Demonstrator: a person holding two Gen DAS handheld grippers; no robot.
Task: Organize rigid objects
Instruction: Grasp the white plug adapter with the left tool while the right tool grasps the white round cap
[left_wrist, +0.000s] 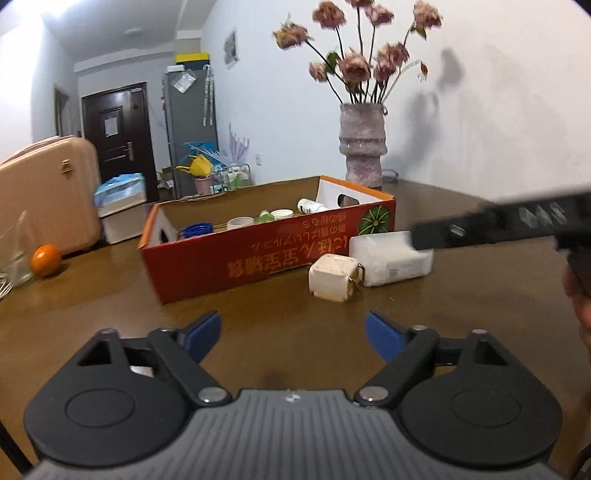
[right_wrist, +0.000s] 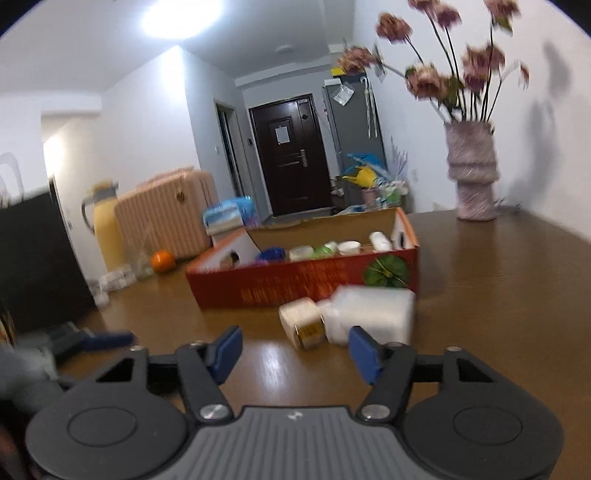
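A white rectangular plastic bottle (right_wrist: 373, 314) lies on its side on the brown wooden table (right_wrist: 498, 295) — cap toward a small cream square jar (right_wrist: 301, 321), just before the red cardboard box (right_wrist: 295, 284), whose print is unreadable. Both left tongs (left_wrist: 293, 338) and right tongs (right_wrist: 295, 354) spread, empty.

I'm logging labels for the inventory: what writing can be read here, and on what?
Red cardboard box, front side: orange Japanese-style print beside a green pumpkin picture, upside down and too blurred to quote.
White bottle: small label, unreadable.
Small cream jar: gold label, blurred.
Paper on the dark door: unreadable.
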